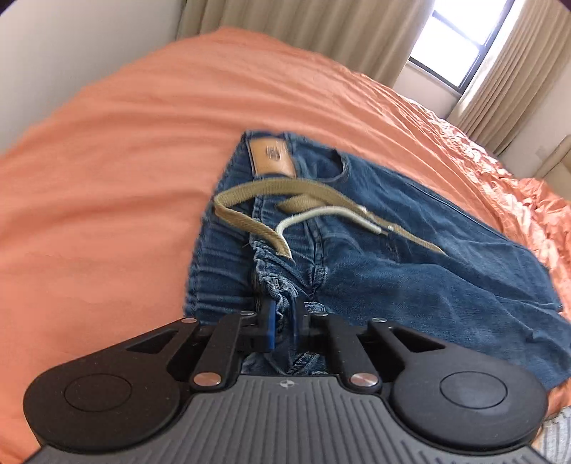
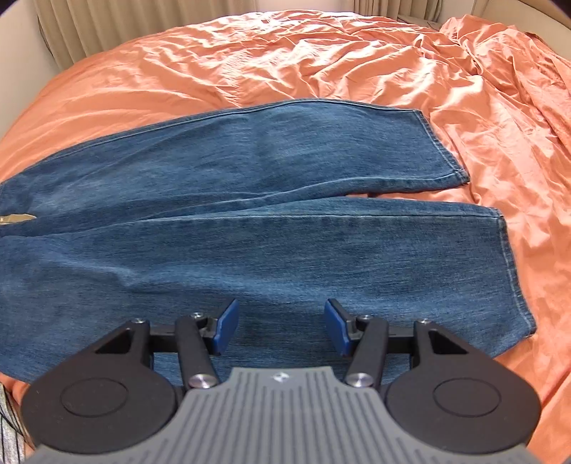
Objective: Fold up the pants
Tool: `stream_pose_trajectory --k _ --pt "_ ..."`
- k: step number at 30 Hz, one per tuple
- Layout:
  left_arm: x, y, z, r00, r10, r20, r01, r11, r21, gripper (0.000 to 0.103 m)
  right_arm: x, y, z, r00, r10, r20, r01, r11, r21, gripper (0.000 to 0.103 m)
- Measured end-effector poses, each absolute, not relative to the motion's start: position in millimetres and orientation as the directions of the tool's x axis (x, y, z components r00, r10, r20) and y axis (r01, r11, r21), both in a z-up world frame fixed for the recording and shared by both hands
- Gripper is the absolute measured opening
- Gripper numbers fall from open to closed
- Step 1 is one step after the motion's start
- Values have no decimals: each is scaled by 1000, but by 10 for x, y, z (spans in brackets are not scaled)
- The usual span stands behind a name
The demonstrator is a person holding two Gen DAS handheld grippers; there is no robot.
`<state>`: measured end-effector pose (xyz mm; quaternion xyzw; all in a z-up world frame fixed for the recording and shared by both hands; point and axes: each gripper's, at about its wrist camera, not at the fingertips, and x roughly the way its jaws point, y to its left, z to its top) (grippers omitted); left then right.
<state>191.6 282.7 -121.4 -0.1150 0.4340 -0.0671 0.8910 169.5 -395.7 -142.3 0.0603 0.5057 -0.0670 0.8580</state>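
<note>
An orange bed sheet (image 1: 125, 160) covers the bed. It lies quite smooth on the left side and is strongly wrinkled on the far right side (image 2: 481, 107). Behind the bed hang beige curtains (image 1: 271, 18) with vertical folds. Between them a window (image 1: 460, 39) with a dark frame lets bright daylight in. A pale wall (image 1: 71, 46) stands at the far left, beside the curtains.

Blue jeans (image 2: 249, 214) lie flat across a bed with a rumpled orange sheet (image 2: 357, 64), both legs side by side, hems to the right. The right tool (image 2: 282, 326) hovers over the nearer leg, blue pads (image 2: 226, 324) apart, nothing between them.
</note>
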Motion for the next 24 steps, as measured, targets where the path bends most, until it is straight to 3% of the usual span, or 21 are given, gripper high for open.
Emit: stream_pose_trajectory --k 4,12,16,19,22,24 --pt "1871 2713 -965 576 -120 -809 25 991 -129 5 1709 -4039 -1281 450 -139 -882 164 984 -71 51" --pt "2253 2634 -1589 409 44 -911 2 999 49 7 1588 -4207 -1094 426 -140 -894 147 986 -85 51" --pt "2238 2525 -1439 414 111 -904 103 980 168 29 1470 -4269 -818 424 -98 -900 114 992 -54 51" --pt "2077 2425 -1194 454 160 -877 190 944 271 38 1391 -4301 -510 409 -86 -908 80 995 -58 51" --pt "1877 2359 -954 483 127 -866 288 911 294 47 1312 -4299 -199 373 -86 -924 6 996 -90 52" --pt "1748 2265 -834 490 108 -865 373 871 320 48 1257 -4295 -10 331 -93 -939 -63 991 -121 52"
